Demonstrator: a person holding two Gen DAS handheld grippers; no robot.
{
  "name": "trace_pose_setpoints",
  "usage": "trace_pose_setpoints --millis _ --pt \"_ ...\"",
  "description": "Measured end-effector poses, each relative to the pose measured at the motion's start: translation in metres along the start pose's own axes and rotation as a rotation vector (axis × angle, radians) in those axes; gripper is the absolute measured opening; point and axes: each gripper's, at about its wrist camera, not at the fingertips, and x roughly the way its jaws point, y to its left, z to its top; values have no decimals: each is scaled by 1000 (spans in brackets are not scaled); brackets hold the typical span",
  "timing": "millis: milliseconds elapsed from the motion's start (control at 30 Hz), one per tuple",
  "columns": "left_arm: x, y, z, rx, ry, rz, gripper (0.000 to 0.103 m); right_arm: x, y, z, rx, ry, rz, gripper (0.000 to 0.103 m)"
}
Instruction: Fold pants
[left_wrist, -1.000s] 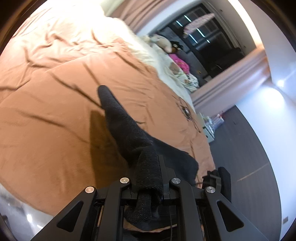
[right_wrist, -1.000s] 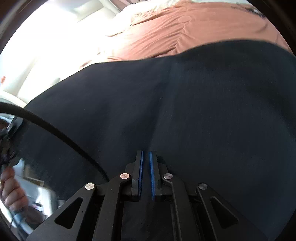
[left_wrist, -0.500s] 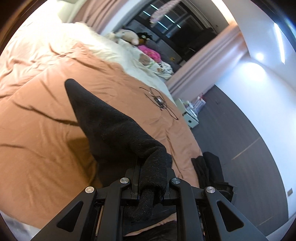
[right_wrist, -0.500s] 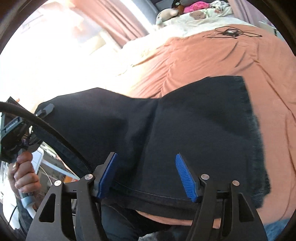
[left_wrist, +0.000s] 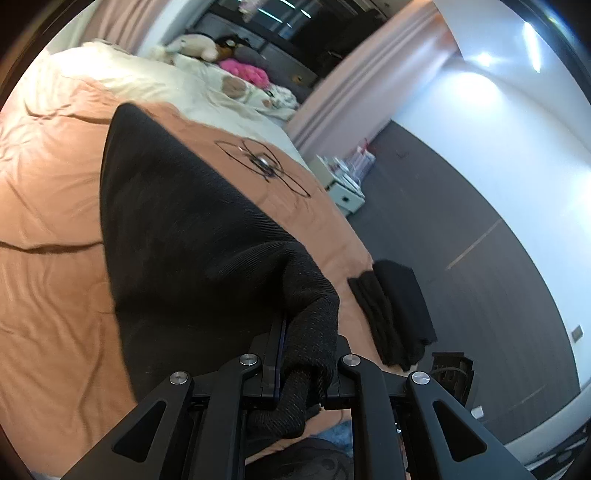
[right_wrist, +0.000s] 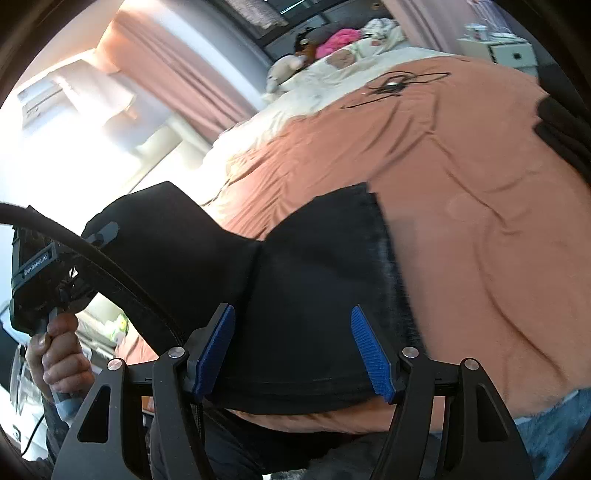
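Observation:
The black pants (left_wrist: 177, 229) lie partly on the orange bedspread (left_wrist: 48, 206) and rise at one end. My left gripper (left_wrist: 306, 362) is shut on a bunched edge of the pants and holds it above the bed. In the right wrist view the pants (right_wrist: 314, 295) spread flat near the bed's front edge, with one end lifted up to the left toward the left gripper's body (right_wrist: 33, 273). My right gripper (right_wrist: 293, 350) is open just above the pants' near edge, its blue pads (right_wrist: 369, 347) wide apart and holding nothing.
A folded black garment (left_wrist: 395, 310) lies at the bed's right edge, also seen in the right wrist view (right_wrist: 565, 133). A black cable with a small device (left_wrist: 264, 164) lies on the bedspread. Plush toys and pillows (left_wrist: 236, 70) sit at the head. A white nightstand (left_wrist: 343, 192) stands on the dark floor.
My right gripper opened, let go of the pants and drew back. My left gripper kept its hold and turned, spreading the pants wider over the bed.

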Motion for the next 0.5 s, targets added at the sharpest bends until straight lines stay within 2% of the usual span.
trace_pose_setpoints --millis 300,400,500 --pt "87 -25 -21 18 156 -51 14 -32 -30 -18 95 -6 -36 64" --pt "119 -30 -37 27 230 -45 14 -44 -40 -24 122 -8 -56 64" --pt "134 -34 -49 35 261 -31 14 -54 -44 -27 146 -6 -64 64"
